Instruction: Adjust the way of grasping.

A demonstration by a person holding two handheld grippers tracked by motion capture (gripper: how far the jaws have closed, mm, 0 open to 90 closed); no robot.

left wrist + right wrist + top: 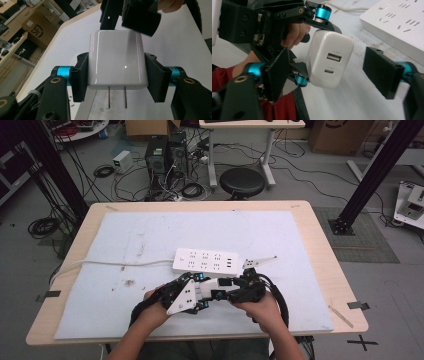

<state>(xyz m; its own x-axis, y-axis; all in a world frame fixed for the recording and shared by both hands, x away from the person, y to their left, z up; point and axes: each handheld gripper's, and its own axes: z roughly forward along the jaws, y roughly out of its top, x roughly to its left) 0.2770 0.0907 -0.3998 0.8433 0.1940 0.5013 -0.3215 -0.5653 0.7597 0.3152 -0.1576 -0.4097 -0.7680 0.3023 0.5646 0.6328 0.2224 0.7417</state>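
While we hold the white charger [117, 59] clenched between the pads of the left tongs [117, 75], its two flat prongs [117, 97] point back toward us and down at the counter [320, 250], and its port face looks away toward the right tongs [332, 72]. In the right gripper view we count two ports on that face, one above the other, and the right tongs stand released, one jaw at nine o'clock of the charger and the other at three o'clock, neither touching it. So the charger sits in the gap of the right tongs, but only the left ones grip it; its body lies roughly left to right between our two hands.

In the high view both tongs meet just in front of us, near the counter's six o'clock edge. Just past them, at twelve o'clock, lies one white power strip [205, 260], its long axis running nine to three, its cord [125, 263] trailing off toward nine o'clock. We judge that the coming move turns on this: the prongs face away from the strip's sockets, so the charger has to be handed over or turned before it can go in. The right hand [260, 307] seems the nearer to take it.
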